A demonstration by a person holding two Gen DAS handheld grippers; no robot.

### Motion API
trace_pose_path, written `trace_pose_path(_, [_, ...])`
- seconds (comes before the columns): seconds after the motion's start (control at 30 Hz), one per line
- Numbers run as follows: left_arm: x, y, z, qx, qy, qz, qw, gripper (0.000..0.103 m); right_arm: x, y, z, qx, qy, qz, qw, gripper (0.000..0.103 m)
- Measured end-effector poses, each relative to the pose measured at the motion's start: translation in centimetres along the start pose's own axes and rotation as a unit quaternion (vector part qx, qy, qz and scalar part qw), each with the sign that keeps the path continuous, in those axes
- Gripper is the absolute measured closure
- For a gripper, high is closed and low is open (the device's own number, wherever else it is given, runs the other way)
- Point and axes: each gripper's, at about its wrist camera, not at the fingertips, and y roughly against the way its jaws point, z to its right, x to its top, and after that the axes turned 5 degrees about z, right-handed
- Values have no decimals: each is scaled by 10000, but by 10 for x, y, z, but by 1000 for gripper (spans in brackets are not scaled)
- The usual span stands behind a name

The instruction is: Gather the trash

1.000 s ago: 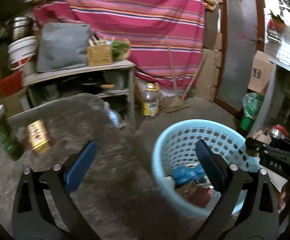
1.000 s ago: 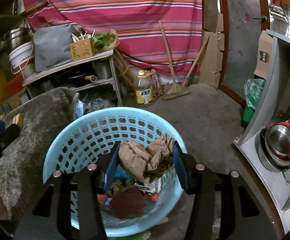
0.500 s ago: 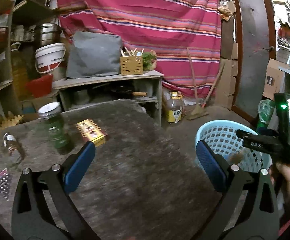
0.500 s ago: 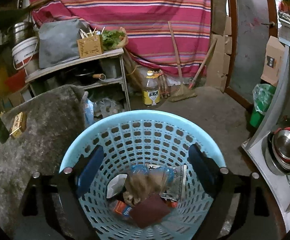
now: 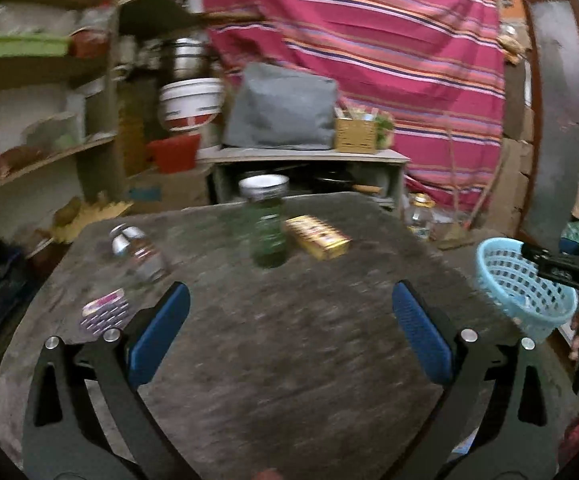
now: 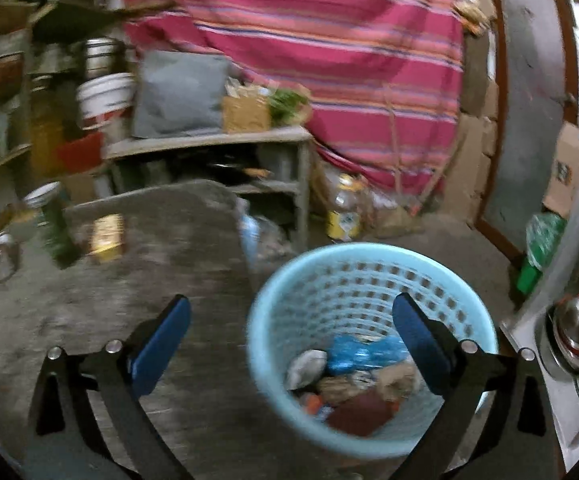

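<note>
Trash [image 6: 353,376] below open right tongs [image 6: 289,344]

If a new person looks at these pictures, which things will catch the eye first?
Probably the pink striped cloth covering the back wall. Next, the light blue basket on the floor beside the table, already holding trash. Then the green jar and yellow box standing near the table's far edge.
</note>
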Motion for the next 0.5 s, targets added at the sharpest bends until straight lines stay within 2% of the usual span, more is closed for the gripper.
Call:
trace_pose_path(0.13, [-12,12,-30,335,111,57,9994,5,-9,36,-53,377,310,269,9984,4])
trace_pose_path(0.27, [-22,23,-52,611,258,136,9977,5,-23,66,-85,758,207,470,9958,4])
trace_pose_path(0.5, [-32,41,-79,844,320,307,9954,5,-38,83,-126,1182,229,535,9913,4])
